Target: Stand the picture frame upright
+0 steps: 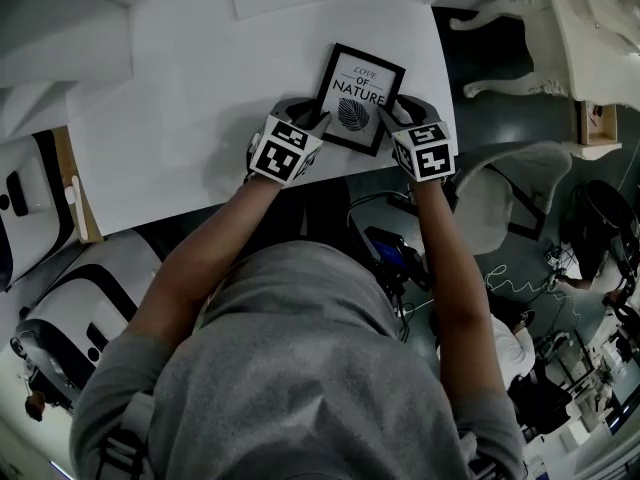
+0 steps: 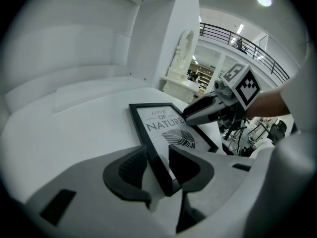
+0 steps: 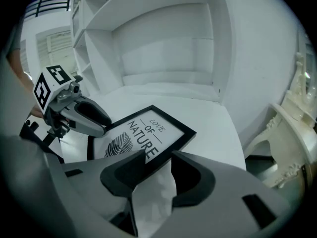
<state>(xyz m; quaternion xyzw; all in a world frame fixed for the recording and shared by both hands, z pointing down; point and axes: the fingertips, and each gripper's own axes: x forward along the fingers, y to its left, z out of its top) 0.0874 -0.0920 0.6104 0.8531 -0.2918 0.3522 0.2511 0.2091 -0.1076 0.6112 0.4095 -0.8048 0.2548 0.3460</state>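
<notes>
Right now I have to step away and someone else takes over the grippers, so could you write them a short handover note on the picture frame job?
Left gripper: jaws open, straddling the picture frame's near left edge, not gripping.
Right gripper: jaws open at the frame's near right corner, not gripping.
Frame: lying flat, face up, on the white tabletop.
Done: both grippers are at the frame.
Left to do: close on it, tip it upright, and leave it standing.

Black picture frame [image 1: 358,98], leaf print reading LOVE OF NATURE, lying face-up, near white tabletop [image 1: 200,88] edge
</notes>
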